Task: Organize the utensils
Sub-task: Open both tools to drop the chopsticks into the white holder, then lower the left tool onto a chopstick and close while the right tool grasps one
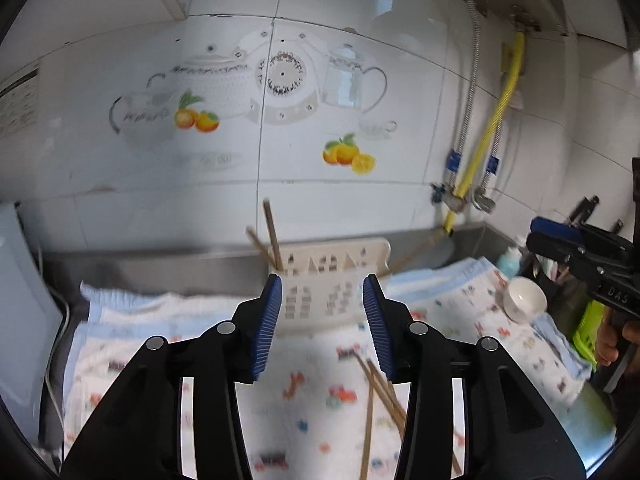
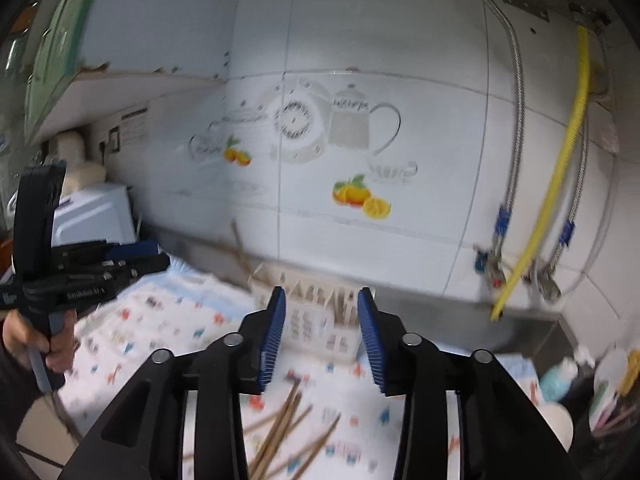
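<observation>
Two chopsticks (image 1: 271, 236) stand in the cream holder (image 1: 328, 280) at frame centre, while both the left gripper (image 1: 323, 320) and right gripper (image 2: 322, 334) hang parted and empty above loose chopsticks (image 2: 280, 432) on the cloth (image 1: 168, 320), likely awaiting pickup.

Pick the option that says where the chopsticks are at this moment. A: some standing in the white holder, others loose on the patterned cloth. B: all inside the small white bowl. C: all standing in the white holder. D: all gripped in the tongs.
A: a couple of chopsticks stand up out of the white holder, while loose chopsticks lie on the patterned cloth; both tongs are open and empty.
</observation>
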### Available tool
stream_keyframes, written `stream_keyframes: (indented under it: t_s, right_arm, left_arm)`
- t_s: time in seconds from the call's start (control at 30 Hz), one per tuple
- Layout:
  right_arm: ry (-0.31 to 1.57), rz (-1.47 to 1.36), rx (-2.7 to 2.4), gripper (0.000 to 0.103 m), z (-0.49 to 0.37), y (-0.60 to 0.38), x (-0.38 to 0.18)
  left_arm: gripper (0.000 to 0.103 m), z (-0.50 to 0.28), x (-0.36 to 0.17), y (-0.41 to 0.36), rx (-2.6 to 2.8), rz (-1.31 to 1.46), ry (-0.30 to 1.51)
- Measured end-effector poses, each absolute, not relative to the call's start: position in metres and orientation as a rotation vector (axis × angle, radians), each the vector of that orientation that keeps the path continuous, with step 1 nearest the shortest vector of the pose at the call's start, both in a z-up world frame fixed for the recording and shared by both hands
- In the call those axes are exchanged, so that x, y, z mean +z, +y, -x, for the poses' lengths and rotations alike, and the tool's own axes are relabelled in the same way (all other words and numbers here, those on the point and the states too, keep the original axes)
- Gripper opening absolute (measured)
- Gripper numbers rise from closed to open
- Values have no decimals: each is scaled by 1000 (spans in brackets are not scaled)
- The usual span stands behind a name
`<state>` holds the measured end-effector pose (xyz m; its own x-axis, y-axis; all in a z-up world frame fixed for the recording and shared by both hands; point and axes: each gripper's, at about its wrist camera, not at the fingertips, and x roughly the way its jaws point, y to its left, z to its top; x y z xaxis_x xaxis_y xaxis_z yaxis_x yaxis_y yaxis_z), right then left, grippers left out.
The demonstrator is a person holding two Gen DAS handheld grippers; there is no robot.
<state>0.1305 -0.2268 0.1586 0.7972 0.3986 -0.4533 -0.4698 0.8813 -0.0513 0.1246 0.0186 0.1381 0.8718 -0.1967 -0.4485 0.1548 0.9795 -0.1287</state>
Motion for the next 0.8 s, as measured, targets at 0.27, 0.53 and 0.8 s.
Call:
stream_keyframes:
  t_s: [0.27,0.53,0.8]
  right_arm:
    - [549,128,466,37,-72,-240,107]
    - [575,84,381,38,-34,-257,62]
    - [606,37,278,38,-20,-273,31]
  left_arm:
    - [51,-68,105,23,-186,133,515]
    - [56,-41,66,14,-177,76,578]
    - [61,-44,39,11,-167,58,630]
